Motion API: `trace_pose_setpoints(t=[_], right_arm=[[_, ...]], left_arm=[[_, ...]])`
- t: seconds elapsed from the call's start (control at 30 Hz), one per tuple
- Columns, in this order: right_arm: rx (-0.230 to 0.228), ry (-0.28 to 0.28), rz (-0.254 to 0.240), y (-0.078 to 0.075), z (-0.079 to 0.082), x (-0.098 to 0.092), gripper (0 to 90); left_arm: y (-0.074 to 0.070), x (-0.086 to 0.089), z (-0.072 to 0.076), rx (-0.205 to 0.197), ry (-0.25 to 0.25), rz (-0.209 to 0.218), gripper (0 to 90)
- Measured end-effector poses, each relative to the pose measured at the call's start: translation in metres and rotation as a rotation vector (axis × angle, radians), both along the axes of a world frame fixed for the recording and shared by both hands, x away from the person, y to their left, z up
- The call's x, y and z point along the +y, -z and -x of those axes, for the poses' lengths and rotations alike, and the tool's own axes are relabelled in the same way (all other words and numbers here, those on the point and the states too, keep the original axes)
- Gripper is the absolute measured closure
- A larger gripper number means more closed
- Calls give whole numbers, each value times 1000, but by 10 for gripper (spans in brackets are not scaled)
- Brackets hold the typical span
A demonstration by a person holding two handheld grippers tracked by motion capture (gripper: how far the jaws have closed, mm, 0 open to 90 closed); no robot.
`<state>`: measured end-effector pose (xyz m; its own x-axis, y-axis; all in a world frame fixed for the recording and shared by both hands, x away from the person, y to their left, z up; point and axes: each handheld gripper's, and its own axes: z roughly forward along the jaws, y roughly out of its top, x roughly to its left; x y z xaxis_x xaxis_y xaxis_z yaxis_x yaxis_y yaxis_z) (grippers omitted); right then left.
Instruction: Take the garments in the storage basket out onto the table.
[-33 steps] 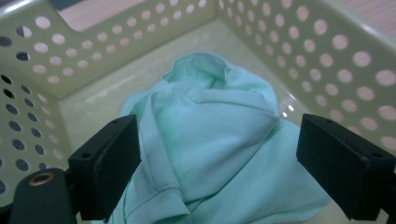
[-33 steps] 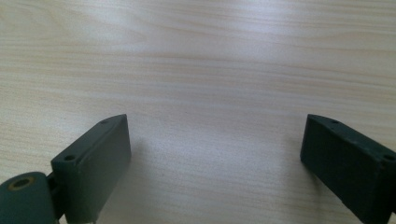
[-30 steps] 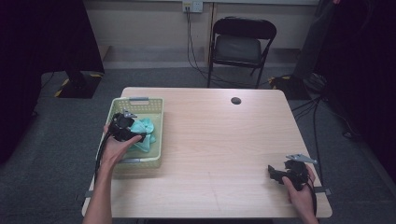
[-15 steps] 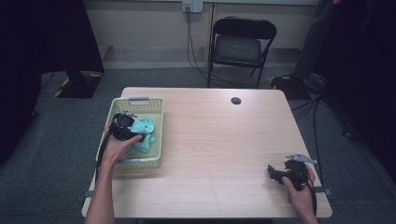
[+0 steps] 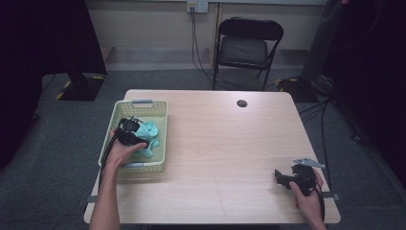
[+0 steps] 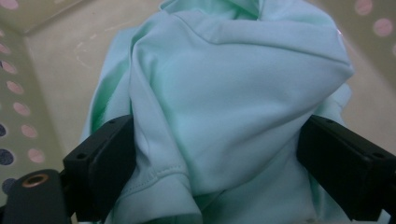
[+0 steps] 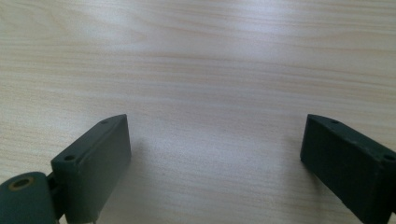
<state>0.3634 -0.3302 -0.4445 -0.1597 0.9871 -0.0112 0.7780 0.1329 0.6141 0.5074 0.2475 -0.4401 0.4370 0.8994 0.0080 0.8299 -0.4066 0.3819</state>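
Cloth (image 6: 224, 102) in basket (image 5: 158, 108): left tool (image 6: 217, 154) agape round it; right tool (image 7: 215, 158) agape.

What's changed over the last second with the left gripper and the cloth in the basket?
Nothing visibly changed. The left gripper is still in the basket, jaws open around the mint cloth, not clamped. The right gripper stays open, resting on the table.

Mint-green cloth (image 6: 224, 98) in a pale yellow-green basket (image 5: 108, 139) with round holes; light wood-grain table (image 5: 230, 143); black fingers (image 7: 93, 163).
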Motion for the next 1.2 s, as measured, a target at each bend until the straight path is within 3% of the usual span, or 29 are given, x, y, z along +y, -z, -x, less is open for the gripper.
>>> trace_pose_setpoints(t=[0.3,0.67,0.9,1.13,1.2], right_arm=[[0,0,0,0,0,0,75],[0,0,0,0,0,0,75],[0,0,0,0,0,0,75],[0,-1,0,0,1,0,75],[0,-1,0,0,1,0,75]], left_arm=[[7,-8,-2,21,31,-76,93],[13,-1,-3,35,6,-18,62],[13,0,-4,53,5,-8,86],[9,-4,-8,123,-11,-20,132],[9,-4,-9,126,-12,-21,139]])
